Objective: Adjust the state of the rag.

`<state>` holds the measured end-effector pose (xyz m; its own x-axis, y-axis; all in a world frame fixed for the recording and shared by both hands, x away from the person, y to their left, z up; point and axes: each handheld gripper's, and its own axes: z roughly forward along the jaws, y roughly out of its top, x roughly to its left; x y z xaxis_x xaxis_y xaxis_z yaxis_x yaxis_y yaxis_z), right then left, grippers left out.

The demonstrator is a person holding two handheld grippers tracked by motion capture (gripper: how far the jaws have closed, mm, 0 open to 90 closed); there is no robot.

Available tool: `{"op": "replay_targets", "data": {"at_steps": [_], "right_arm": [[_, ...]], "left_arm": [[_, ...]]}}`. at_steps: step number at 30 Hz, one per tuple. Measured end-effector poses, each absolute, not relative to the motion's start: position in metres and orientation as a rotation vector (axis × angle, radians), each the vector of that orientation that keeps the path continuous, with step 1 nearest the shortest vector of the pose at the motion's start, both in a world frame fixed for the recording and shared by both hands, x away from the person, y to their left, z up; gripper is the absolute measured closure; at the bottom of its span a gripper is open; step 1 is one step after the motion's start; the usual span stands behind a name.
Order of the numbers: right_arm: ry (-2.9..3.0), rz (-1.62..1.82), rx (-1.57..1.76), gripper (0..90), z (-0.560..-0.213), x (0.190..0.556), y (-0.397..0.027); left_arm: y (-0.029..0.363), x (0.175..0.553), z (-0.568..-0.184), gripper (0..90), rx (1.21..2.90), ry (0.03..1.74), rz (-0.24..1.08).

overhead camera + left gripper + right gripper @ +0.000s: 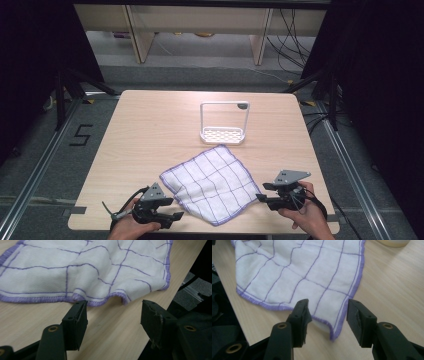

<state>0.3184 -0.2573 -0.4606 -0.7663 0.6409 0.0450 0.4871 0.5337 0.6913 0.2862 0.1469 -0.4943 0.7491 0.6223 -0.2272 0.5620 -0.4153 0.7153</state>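
Note:
A white cloth with purple grid lines and a purple hem lies flat near the table's front edge. My left gripper sits at its front left, open. In the left gripper view the jaws stand apart just short of a rippled stretch of the cloth's hem, with bare table between them. My right gripper is at the cloth's right corner, also open. In the right gripper view that corner lies between the jaws, and the pads do not press on it.
A white rack with a tall frame and a perforated base stands behind the cloth, mid-table. The wooden table ends just behind both hands. Dark floor, rails and cables surround it.

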Motion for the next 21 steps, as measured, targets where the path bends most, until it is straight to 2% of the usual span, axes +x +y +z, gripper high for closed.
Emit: {"op": "replay_targets", "data": {"at_steps": [4, 7, 10, 12, 15, 17, 21], "right_arm": [[2.605, 1.040, 0.870, 56.4, -0.467, 0.330, -0.248], [2.650, 1.033, 0.853, 56.5, -0.468, 0.325, -0.244], [2.658, 1.003, 0.836, 57.3, -0.474, 0.315, -0.242], [2.680, 0.991, 0.813, 61.9, -0.477, 0.315, -0.244], [2.700, 0.979, 0.779, 80.0, -0.483, 0.316, -0.246], [2.721, 0.965, 0.768, 85.8, -0.484, 0.316, -0.246], [2.761, 0.941, 0.736, 88.9, -0.486, 0.309, -0.242]], "left_arm": [[0.139, 0.288, -0.496, 40.0, 2.136, 0.881, 0.107], [0.137, 0.290, -0.497, 42.5, 2.177, 0.860, 0.119], [0.131, 0.295, -0.500, 49.1, 2.176, 0.857, 0.150], [0.127, 0.297, -0.500, 57.3, 2.190, 0.821, 0.192], [0.125, 0.301, -0.500, 74.2, 2.216, 0.774, 0.213], [0.124, 0.302, -0.500, 80.9, 2.214, 0.771, 0.197], [0.128, 0.306, -0.497, 84.9, 2.228, 0.731, 0.246]]}}
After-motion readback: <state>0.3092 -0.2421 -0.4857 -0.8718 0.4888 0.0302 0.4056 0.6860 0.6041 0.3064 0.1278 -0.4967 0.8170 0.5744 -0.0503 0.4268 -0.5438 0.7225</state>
